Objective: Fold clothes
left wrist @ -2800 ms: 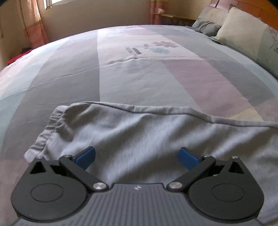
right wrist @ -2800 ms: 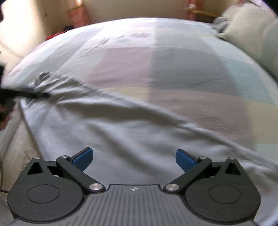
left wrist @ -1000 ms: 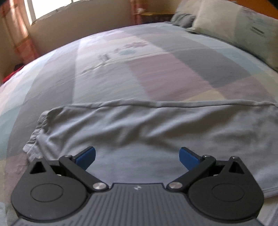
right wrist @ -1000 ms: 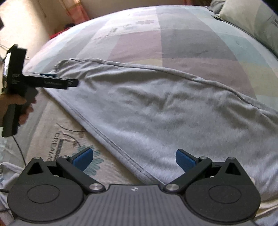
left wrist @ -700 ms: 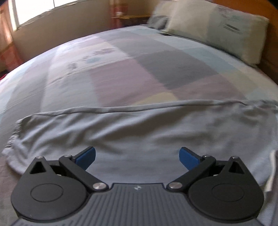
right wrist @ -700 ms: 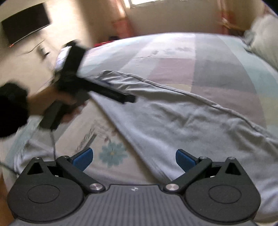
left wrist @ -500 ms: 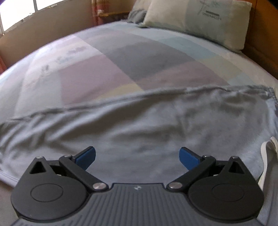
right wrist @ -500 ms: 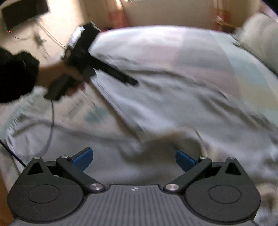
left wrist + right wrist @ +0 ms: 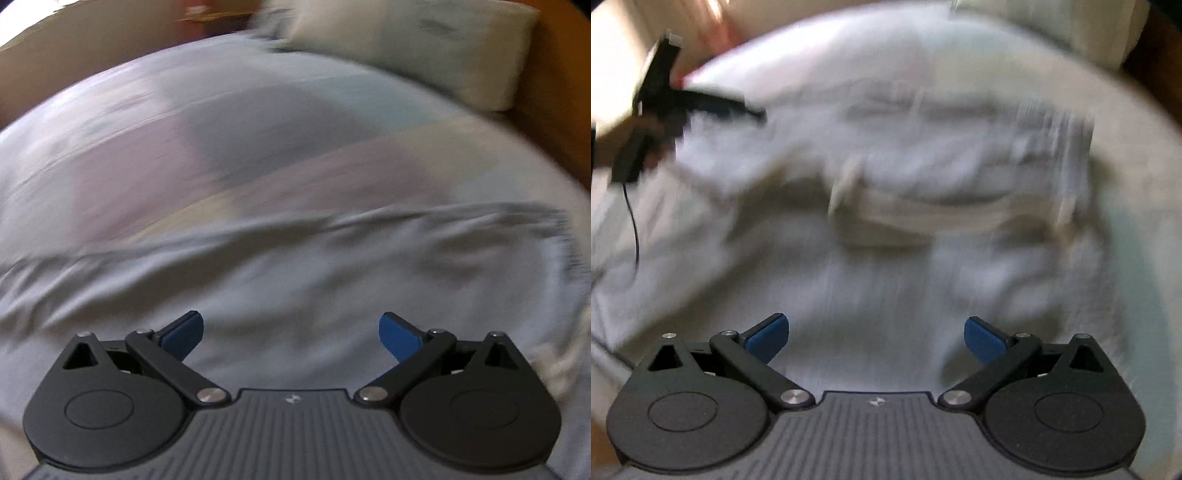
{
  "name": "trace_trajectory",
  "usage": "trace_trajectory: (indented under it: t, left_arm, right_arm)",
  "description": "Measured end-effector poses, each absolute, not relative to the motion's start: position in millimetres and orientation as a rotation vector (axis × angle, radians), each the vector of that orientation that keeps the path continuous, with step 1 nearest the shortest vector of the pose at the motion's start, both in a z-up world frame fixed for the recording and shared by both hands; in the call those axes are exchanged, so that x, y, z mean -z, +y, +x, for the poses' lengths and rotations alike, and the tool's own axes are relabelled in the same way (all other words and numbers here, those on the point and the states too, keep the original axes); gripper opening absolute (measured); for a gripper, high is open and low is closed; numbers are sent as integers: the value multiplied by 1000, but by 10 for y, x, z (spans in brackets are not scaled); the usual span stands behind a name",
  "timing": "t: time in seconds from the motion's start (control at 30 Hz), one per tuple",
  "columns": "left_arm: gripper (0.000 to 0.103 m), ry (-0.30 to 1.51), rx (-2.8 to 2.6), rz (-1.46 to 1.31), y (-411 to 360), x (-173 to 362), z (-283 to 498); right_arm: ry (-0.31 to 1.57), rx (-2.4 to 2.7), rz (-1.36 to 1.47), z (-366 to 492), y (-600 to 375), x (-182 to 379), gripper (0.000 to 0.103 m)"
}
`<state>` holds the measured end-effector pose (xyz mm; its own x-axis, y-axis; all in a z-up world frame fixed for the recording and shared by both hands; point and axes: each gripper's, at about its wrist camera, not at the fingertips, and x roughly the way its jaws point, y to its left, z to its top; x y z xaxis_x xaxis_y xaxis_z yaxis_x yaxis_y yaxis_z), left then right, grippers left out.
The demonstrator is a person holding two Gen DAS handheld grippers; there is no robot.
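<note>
In the left wrist view we see our left gripper (image 9: 291, 332) with its blue pads spread wide and nothing between them, hanging over the grey garment (image 9: 295, 266), which lies flat on the bed (image 9: 155, 147) directly ahead of and beneath the fingers. The cloth's long axis runs crosswise to the way this gripper points, stretching out past both pads to left and right; its far edge lies ahead of us as a long seam, and its gathered end sits far off to the right, near a pillow (image 9: 424, 48). The picture is smeared, so finer creases cannot be read. In the right wrist view our right gripper (image 9: 875, 338) is likewise spread and empty, tilted down over the same garment, which fills the ground just ahead of the pads. A pale band of what looks like a waist opening (image 9: 908, 214) lies ahead and a little above centre, with ribbed gathers (image 9: 1056, 136) up and to the right, though blur keeps us from being sure. The left gripper shows far up to the left here, held by a hand (image 9: 639, 144), reaching in over the cloth's other stretch. We judge the right gripper the nearer one to the gathered end, the left nearer the far stretch; whichever edge we take, the grip must come across the long axis.
</note>
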<state>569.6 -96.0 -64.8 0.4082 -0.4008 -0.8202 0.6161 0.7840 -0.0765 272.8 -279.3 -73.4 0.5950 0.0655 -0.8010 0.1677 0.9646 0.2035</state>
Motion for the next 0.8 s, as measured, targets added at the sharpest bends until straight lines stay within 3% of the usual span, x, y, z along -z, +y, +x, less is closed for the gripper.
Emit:
trace_trajectory:
  t: [0.27, 0.6, 0.8]
  left_arm:
    - [101, 1114, 1005, 167, -2061, 955, 5647]
    - [102, 985, 958, 199, -2414, 1095, 5879]
    - [102, 970, 923, 158, -2276, 861, 5969]
  right_arm:
    - [916, 153, 215, 3168, -3213, 980, 103]
    - [913, 264, 157, 3688, -3700, 1286, 103]
    - [869, 258, 163, 3611, -3627, 989, 103]
